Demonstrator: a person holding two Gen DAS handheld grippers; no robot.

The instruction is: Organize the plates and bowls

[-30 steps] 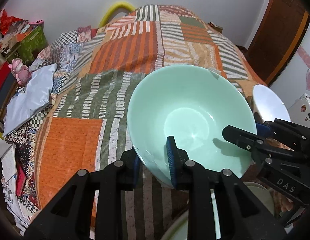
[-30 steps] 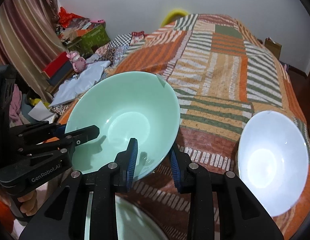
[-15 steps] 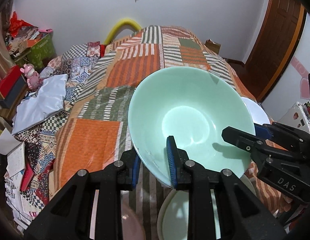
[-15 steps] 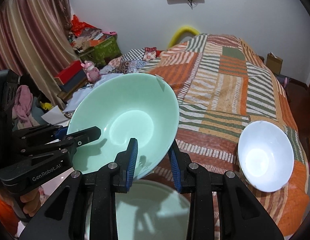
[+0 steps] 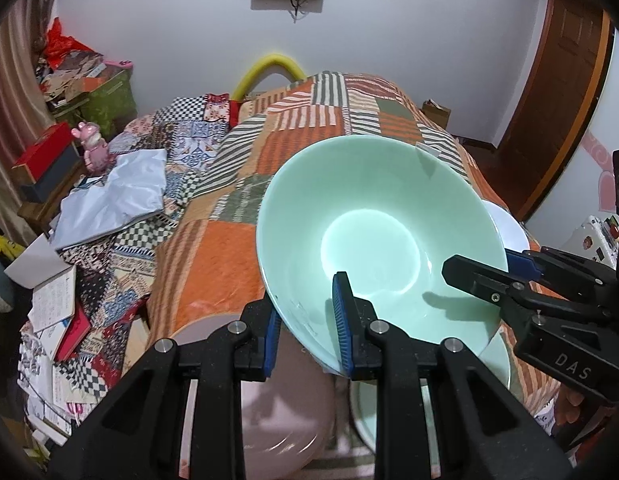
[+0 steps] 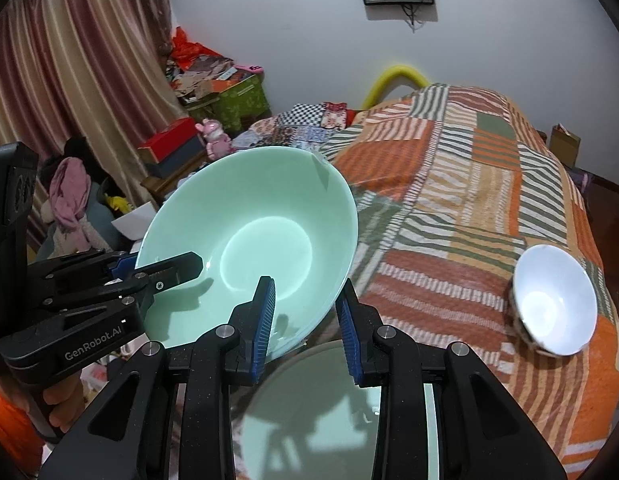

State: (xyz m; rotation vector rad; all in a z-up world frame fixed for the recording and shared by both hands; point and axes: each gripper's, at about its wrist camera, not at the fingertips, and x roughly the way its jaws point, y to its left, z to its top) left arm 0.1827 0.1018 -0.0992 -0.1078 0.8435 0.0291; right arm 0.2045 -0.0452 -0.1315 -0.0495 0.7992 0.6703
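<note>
A large mint-green bowl (image 5: 373,224) is held in the air above the bed, tilted. My left gripper (image 5: 307,322) is shut on its near rim. My right gripper (image 6: 305,316) is shut on the rim at the other side; it also shows in the left wrist view (image 5: 489,272). The bowl also shows in the right wrist view (image 6: 261,240). Below it lie a mint-green plate (image 6: 321,412) and a pink plate (image 5: 277,408). A white bowl (image 6: 553,304) sits tilted on the bed at the right.
A patchwork quilt (image 6: 469,184) covers the bed. Boxes, books and a pink toy (image 5: 91,148) clutter the left side. A wooden door (image 5: 565,80) stands at the right, and a curtain (image 6: 69,60) hangs at the left.
Both grippers have lifted the green bowl higher above the bed. The green and pink plates have come into view beneath it, and the white bowl looks farther away.
</note>
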